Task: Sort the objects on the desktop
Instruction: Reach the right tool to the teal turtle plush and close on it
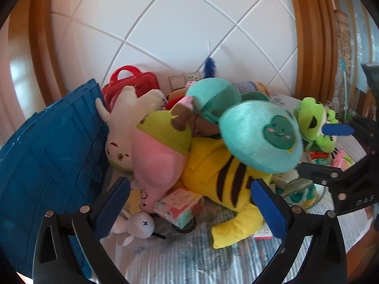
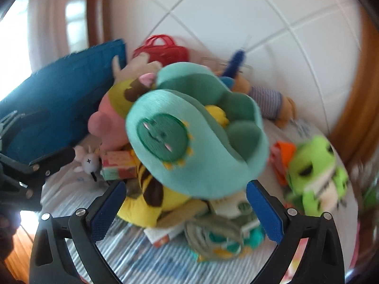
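Observation:
A pile of plush toys lies on a striped cloth. On top is a teal plush slipper (image 1: 260, 137) with a green frog patch; it also shows large and blurred in the right wrist view (image 2: 189, 139). Under it lie a yellow striped plush (image 1: 220, 177), a pink and green plush (image 1: 158, 156) and a white plush (image 1: 123, 127). A blue crate (image 1: 47, 165) stands at the left. My left gripper (image 1: 189, 206) is open and empty, low before the pile. My right gripper (image 2: 184, 209) is open, just below the slipper, and shows at the left view's right edge (image 1: 331, 149).
A small pink box (image 1: 180, 206) and a tiny white bunny (image 1: 137, 227) lie in front. A green frog plush (image 1: 312, 123) sits at the right, a red toy case (image 1: 132, 82) at the back by the tiled wall. Packets and a glass bowl (image 1: 305, 191) lie right.

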### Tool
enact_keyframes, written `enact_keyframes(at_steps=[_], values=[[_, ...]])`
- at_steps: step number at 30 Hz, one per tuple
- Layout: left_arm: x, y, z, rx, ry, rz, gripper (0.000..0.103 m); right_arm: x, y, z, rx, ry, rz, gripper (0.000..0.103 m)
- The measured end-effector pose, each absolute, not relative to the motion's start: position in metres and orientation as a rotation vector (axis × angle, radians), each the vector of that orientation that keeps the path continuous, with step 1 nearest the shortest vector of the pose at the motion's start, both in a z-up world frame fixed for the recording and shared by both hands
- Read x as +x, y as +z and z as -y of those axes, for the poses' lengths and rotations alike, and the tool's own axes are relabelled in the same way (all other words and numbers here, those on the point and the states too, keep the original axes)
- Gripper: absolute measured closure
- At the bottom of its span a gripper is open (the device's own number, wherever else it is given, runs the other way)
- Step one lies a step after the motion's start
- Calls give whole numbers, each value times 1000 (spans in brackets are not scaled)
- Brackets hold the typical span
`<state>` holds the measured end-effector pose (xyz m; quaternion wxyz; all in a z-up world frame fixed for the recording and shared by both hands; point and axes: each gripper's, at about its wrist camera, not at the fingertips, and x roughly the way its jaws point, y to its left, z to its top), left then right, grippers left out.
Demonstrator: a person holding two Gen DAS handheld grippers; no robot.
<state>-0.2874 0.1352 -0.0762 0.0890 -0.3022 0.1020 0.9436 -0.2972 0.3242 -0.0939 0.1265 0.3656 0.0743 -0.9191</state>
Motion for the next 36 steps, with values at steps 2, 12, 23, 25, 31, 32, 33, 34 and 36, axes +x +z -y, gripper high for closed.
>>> enact_keyframes(at_steps=[2, 12, 23, 25, 31, 32, 33, 34, 36], values=[[-292, -78, -128, -912, 2822, -297, 0, -310, -92, -312, 1043, -2645, -267, 0], [-327, -74, -86, -931, 2832, -205, 0, -353, -107, -282, 1064, -2659, -521, 0], [-362, -75, -110, -938, 2675, -243, 0, -355, -115, -289, 1036, -2674, -571, 5], [-369, -73, -117, -947, 2660, -257, 0, -353, -116, -293, 1033, -2677, -567, 15], [-384, -72, -133, -947, 2640, -294, 0, -347, -119, -303, 1027, -2684, -557, 30], [-387, -72, -137, -949, 2635, -298, 0, -345, -120, -306, 1030, -2681, -556, 31], [-389, -72, -140, -950, 2630, -301, 0, -344, -121, -309, 1034, -2678, -556, 32], [-392, -72, -143, -948, 2624, -303, 0, -343, -121, -311, 1038, -2676, -555, 32], [-396, -72, -151, -942, 2605, -301, 0, -340, -124, -317, 1047, -2671, -560, 32]])
